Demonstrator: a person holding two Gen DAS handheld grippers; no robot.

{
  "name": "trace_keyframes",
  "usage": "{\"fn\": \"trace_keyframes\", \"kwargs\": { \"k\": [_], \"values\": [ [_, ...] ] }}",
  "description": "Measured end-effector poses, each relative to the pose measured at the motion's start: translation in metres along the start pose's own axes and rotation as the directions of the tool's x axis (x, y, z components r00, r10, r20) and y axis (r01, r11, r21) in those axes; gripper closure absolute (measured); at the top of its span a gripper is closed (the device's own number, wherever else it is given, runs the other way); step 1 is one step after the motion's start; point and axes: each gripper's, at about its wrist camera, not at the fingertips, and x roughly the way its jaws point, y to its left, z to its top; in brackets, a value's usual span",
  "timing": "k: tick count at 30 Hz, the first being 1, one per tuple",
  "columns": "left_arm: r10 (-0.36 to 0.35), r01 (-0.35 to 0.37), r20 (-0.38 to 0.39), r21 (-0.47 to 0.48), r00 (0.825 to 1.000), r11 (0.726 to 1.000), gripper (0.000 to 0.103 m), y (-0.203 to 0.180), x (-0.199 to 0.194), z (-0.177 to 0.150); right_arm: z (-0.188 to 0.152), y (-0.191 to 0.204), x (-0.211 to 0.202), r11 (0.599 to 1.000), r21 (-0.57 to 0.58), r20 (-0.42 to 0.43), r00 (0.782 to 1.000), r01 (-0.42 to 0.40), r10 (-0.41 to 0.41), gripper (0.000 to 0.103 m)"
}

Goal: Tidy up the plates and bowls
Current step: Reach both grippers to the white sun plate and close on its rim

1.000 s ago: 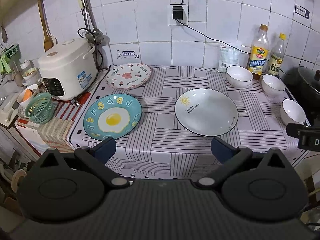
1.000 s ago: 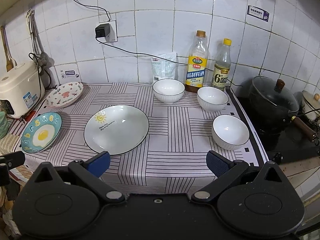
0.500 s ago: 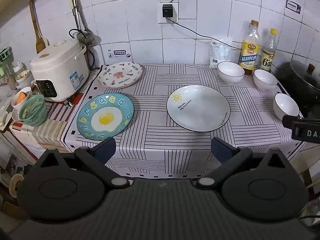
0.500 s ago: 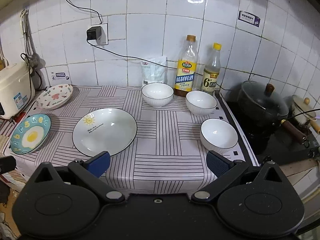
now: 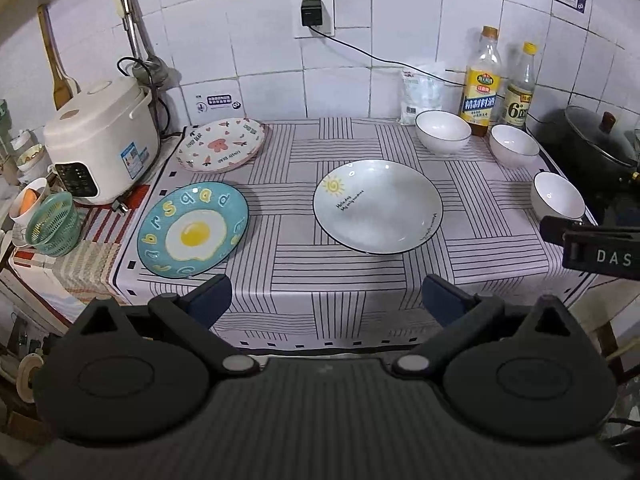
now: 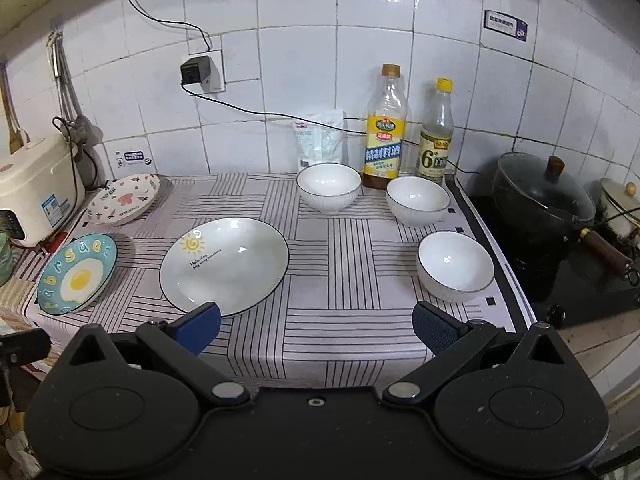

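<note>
On the striped cloth lie three plates: a white sun plate point(image 5: 378, 206) point(image 6: 224, 266) in the middle, a blue egg plate point(image 5: 193, 230) point(image 6: 78, 274) at the front left, and a pink patterned plate point(image 5: 221, 144) point(image 6: 124, 199) at the back left. Three white bowls stand at the right: back point(image 5: 443, 132) point(image 6: 329, 187), middle point(image 5: 514, 146) point(image 6: 418, 201), front point(image 5: 558, 200) point(image 6: 455, 266). My left gripper point(image 5: 327, 304) is open and empty at the table's front edge. My right gripper point(image 6: 316, 326) is open and empty, in front of the sun plate and front bowl.
A rice cooker point(image 5: 102, 140) and a green basket point(image 5: 52, 224) stand left of the cloth. Two bottles point(image 6: 384, 128) and a bag point(image 6: 320, 142) stand at the tiled back wall. A black lidded pot point(image 6: 544, 200) sits on the stove to the right.
Both grippers have shifted relative to the table: the left view drew back and panned right, the right gripper moved closer to the sun plate and bowls. Both stay open.
</note>
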Motion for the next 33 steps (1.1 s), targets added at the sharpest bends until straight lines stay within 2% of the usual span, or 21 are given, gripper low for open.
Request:
{"fn": "trace_keyframes", "kwargs": {
  "k": [4,7,12,24,27,30,33],
  "values": [
    [-0.004,0.004,-0.008,-0.008,1.000,1.000,0.000,-0.002,0.009,0.004,0.001,0.002,0.001,1.000,-0.017,0.034,0.999,-0.015,0.016,0.000],
    [0.027,-0.027,0.012,-0.044,1.000,0.999,0.000,0.000,0.017,0.008,0.004,0.001,0.006,0.999,-0.035,0.070,0.997,-0.016,0.018,0.000],
    [0.049,-0.048,0.009,-0.050,0.999,0.998,0.000,0.001,0.033,0.019,0.009,-0.002,0.020,0.994,-0.104,0.113,0.994,0.015,-0.003,0.000],
    [0.044,-0.045,-0.026,-0.021,0.999,0.999,0.000,-0.009,0.080,0.037,0.010,-0.023,0.062,0.997,-0.070,0.096,0.995,0.018,-0.011,0.000],
    [0.050,-0.052,-0.042,-0.036,0.998,0.998,0.000,-0.013,0.098,0.040,0.008,-0.023,0.073,0.997,-0.081,0.120,0.993,-0.005,0.014,0.000],
    [0.073,-0.074,-0.024,-0.044,0.997,0.996,0.000,-0.015,0.114,0.040,0.005,-0.023,0.086,0.990,-0.125,0.172,0.982,-0.060,0.081,0.000],
    [0.094,-0.094,-0.014,-0.035,0.995,0.995,0.000,-0.017,0.132,0.040,-0.002,-0.025,0.101,0.977,-0.142,0.237,0.953,-0.160,0.191,0.000]
  ]
}}
